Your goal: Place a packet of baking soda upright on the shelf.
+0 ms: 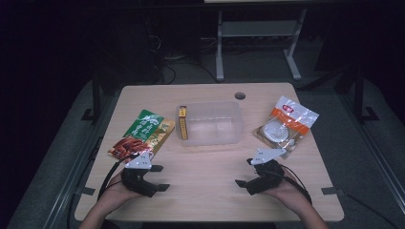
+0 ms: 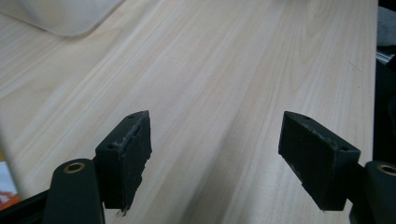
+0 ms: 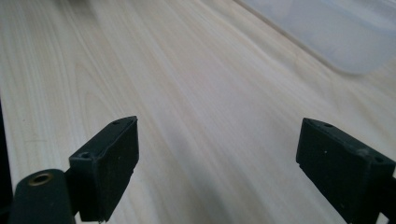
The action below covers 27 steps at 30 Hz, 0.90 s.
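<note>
The green snack bag [image 1: 141,135], left of the clear tub [image 1: 210,123], lies just beyond the open, empty left claw [image 1: 159,177] (right claw [image 1: 246,172] also open), its long axis slanting away.

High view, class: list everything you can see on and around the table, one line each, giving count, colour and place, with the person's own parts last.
Table: one, light wood, centre, with a round hole near its far edge.
Plastic tub: one, clear, middle of the table.
Small box: one, yellow, standing inside the tub at its left end.
Snack packet: one, green and red-brown, left of the tub.
Bagged packet: one, white and orange, right of the tub.
Stand: one, grey metal, on the floor beyond the table.
Left claw: one, black, near left, jaws open, nothing between them.
Right claw: one, black, near right, jaws open, nothing between them.
Hands: two, at the near edge, each holding a claw.
</note>
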Tool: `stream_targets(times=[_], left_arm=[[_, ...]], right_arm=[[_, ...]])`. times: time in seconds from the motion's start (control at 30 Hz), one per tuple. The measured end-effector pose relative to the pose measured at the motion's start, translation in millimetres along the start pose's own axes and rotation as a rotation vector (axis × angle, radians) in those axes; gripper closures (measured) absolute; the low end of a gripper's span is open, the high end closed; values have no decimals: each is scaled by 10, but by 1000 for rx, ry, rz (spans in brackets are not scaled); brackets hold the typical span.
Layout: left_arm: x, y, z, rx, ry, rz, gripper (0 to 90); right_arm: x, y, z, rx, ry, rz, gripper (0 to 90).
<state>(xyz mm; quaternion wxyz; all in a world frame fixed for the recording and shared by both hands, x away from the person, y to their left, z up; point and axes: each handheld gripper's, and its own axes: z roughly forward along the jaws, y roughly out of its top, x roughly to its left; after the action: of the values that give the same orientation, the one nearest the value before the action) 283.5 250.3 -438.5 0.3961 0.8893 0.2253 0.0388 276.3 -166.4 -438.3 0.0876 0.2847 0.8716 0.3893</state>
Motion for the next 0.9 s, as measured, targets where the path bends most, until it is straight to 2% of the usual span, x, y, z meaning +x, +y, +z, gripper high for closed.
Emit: stream_targets(times=[0.17, 0.3, 0.4, 0.43, 0.53, 0.7, 0.9], left_arm=[[21, 31, -3, 13, 47, -15, 251], [42, 69, -10, 24, 80, -21, 251], [76, 101, -35, 38, 110, -13, 252], [85, 108, -45, 29, 119, -29, 252], [157, 134, -112, 21, 153, -38, 258], [331, 156, -236, 1, 231, -84, 262], [601, 154, -378, -22, 324, -148, 275]], right_arm=[[19, -103, -53, -18, -14, 21, 128], [1, -110, -70, -34, -32, 34, 128], [-4, -121, -61, -32, -36, 27, 128], [-9, -125, -57, -29, -39, 21, 128], [-21, -129, -59, -28, -40, 31, 128], [-50, -140, -59, -23, -59, 27, 128], [-72, -145, -53, -21, -69, 19, 129]])
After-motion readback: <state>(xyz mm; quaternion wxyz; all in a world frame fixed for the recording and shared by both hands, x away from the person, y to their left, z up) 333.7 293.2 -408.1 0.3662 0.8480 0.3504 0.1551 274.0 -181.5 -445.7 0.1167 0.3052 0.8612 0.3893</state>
